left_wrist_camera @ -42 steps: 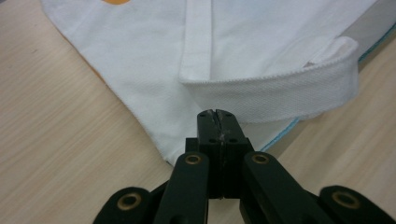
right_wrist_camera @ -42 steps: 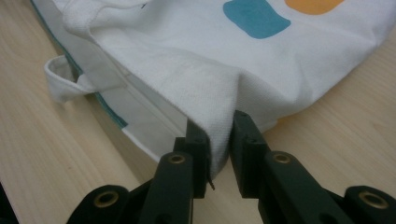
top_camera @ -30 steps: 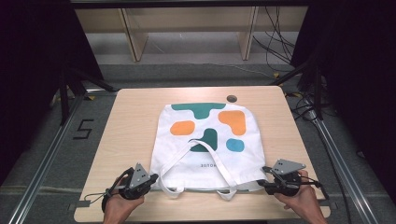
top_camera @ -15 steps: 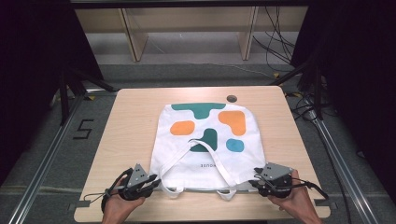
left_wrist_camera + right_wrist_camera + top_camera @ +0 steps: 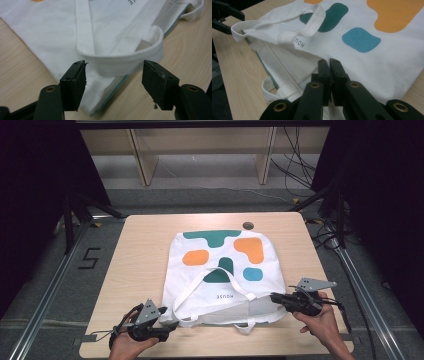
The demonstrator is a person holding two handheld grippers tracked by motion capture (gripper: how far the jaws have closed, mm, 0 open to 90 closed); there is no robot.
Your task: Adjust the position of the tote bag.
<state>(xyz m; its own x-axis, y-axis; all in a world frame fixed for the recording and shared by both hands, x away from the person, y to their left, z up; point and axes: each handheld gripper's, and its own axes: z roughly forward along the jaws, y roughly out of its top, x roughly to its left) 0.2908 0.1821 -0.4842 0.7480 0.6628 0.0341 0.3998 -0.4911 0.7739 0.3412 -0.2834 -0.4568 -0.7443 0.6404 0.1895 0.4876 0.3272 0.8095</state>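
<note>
White tote (image 5: 222, 270) flat on table (image 5: 140, 250), mouth toward both grippers.
Left gripper (image 5: 113, 75) spread wide around strap (image 5: 120, 63); right gripper (image 5: 329, 67) pinched together on tote's near corner.

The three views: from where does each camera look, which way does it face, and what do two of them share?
High view: above the person's side, facing forward and down on the table; hands and both grippers show.
Left gripper view: rides the left gripper, facing the tote bag's handle loop between open jaws.
Right gripper view: rides the right gripper, jaws together over the tote bag.
Both gripper views share the bag's handle strap.
</note>
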